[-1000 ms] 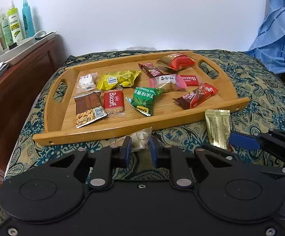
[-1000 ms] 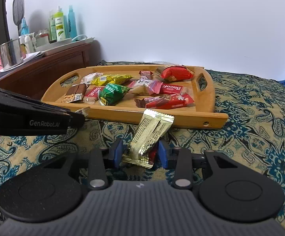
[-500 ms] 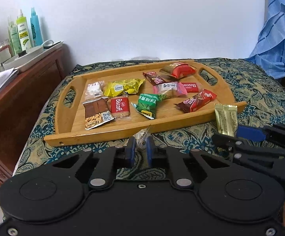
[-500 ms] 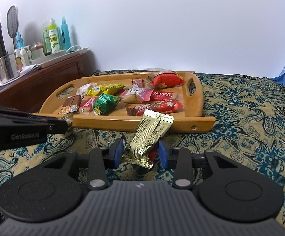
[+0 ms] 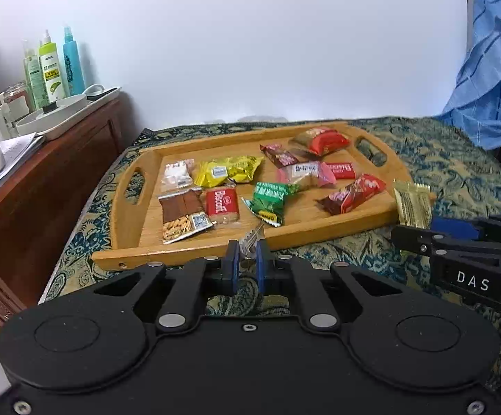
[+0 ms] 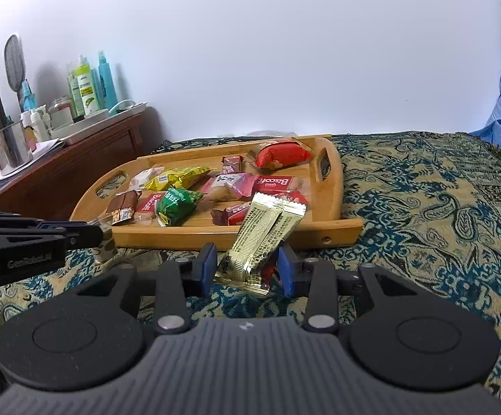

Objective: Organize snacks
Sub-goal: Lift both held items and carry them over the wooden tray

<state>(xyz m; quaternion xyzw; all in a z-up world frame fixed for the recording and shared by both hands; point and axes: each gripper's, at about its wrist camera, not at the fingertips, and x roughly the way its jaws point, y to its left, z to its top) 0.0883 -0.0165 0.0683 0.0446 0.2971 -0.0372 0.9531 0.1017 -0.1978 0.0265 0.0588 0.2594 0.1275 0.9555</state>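
Patterned cloth (image 6: pixel 423 207) over the supporting surface; what lies beneath hidden, so bed or tabletop not determinable. Cut off at 3 o'clock: blue checked fabric (image 5: pixel 492 69), only an edge in frame.

Wooden tray (image 5: pixel 129 242) at centre, near rim partly masked by both tools. Inside: assorted wrapped snacks, among them a yellow pack (image 5: pixel 228 171), a green pack (image 5: pixel 269 200) and a red Biscoff pack (image 5: pixel 222 204); print on most wrappers too small to read.

At 9 o'clock of the tray: dark wooden cabinet (image 5: pixel 43 180) carrying spray bottles (image 5: pixel 53 69) and a metal cup (image 6: pixel 10 147), the cup cropped in the left wrist view.

Right hand-held gripper (image 6: pixel 247 268): narrow, pads clamped on a gold sachet (image 6: pixel 267 235), held tilted just before the tray's near rim at 6 o'clock. A red item behind the sachet's lower edge not identifiable.

Left hand-held gripper (image 5: pixel 247 259): jaws just closed fully, pinching a small clear-wrapped candy (image 5: pixel 250 238) at 6 o'clock of the tray, off the cloth. Contents mostly hidden between the pads; brownish in the right wrist view, blurred.
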